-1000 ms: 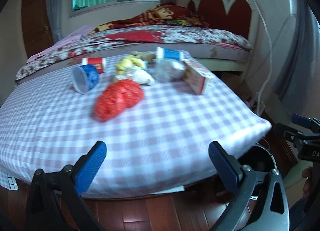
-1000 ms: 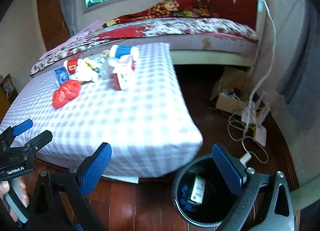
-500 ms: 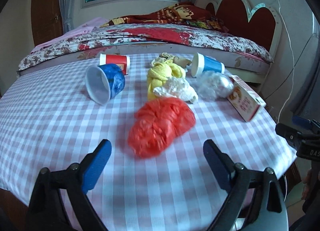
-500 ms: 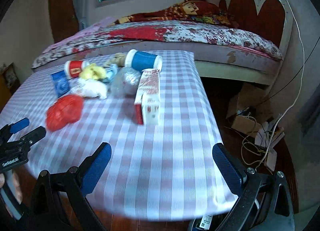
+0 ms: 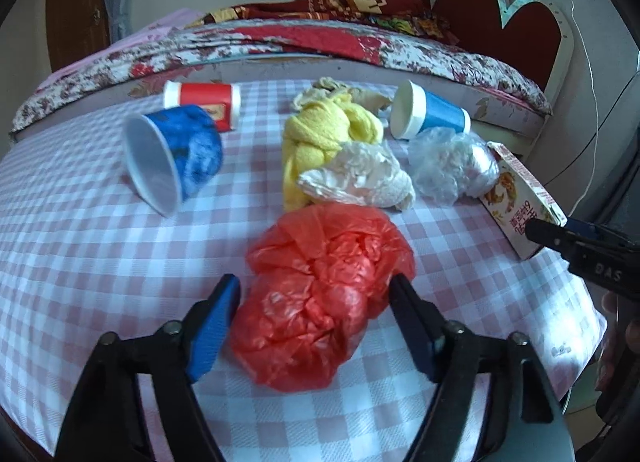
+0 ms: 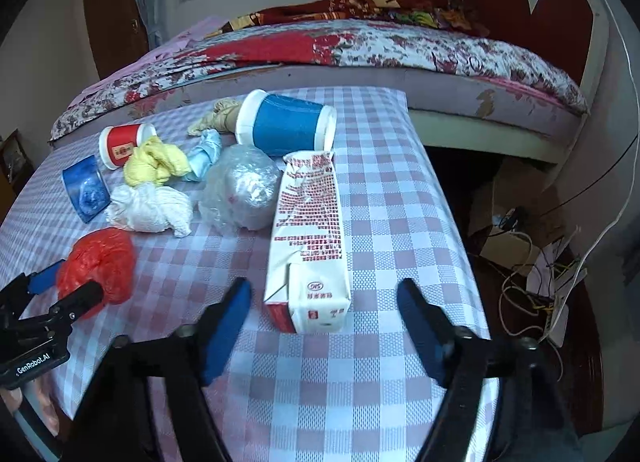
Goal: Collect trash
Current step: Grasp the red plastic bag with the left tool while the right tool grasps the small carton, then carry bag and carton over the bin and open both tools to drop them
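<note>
A crumpled red plastic bag (image 5: 320, 294) lies on the checked tablecloth (image 5: 80, 246). My left gripper (image 5: 316, 302) is open with a finger on each side of the bag, not closed on it. The bag also shows in the right wrist view (image 6: 100, 262). A red and white milk carton (image 6: 308, 238) lies on its side. My right gripper (image 6: 324, 302) is open and straddles the carton's near end. Behind lie a white wad (image 5: 360, 178), a yellow cloth (image 5: 320, 134), a clear plastic ball (image 5: 452, 162) and three tipped cups.
A blue cup (image 5: 172, 158), a red cup (image 5: 204, 102) and a blue and white cup (image 6: 284, 126) lie on their sides at the back. A bed (image 6: 360, 46) stands beyond the table. Cables and boxes (image 6: 532, 262) litter the floor at right.
Both grippers have moved forward over the table and down. The left one now brackets the red bag; the right one has left the bin on the floor and brackets the carton.
</note>
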